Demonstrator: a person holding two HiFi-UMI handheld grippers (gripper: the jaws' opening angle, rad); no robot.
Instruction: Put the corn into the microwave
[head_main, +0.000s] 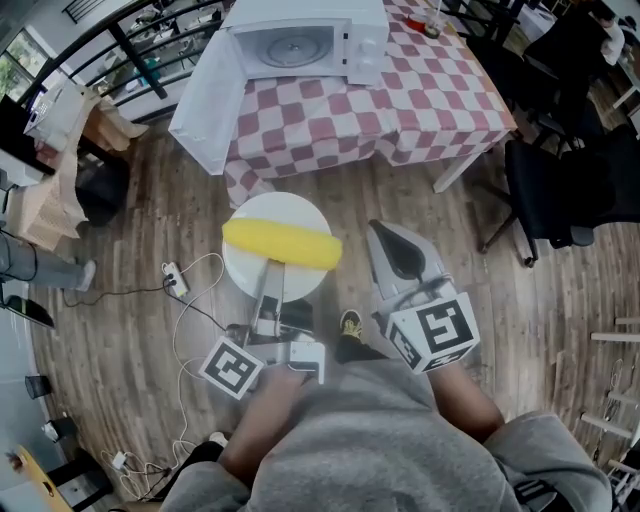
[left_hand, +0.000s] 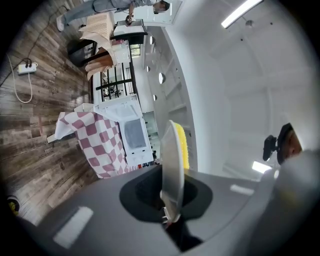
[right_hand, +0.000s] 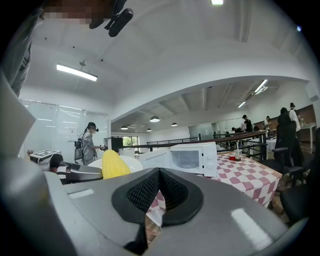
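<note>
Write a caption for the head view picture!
Left tool holds a white plate with corn before the open microwave.

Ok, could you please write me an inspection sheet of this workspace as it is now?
Surface: table with a red-and-white checked cloth, standing on a wooden floor.
Job's things: microwave on the table, open; corn lies on a white plate, not yet inside.
Clutter: one cup at the table's far edge.
Grippers: left gripper, jaws shut on the plate's rim; right gripper, jaws together, empty.
Cables: power strip with a white cable on the floor, left of the plate.
Surroundings: black chair right of the table; a person stands far behind.
</note>
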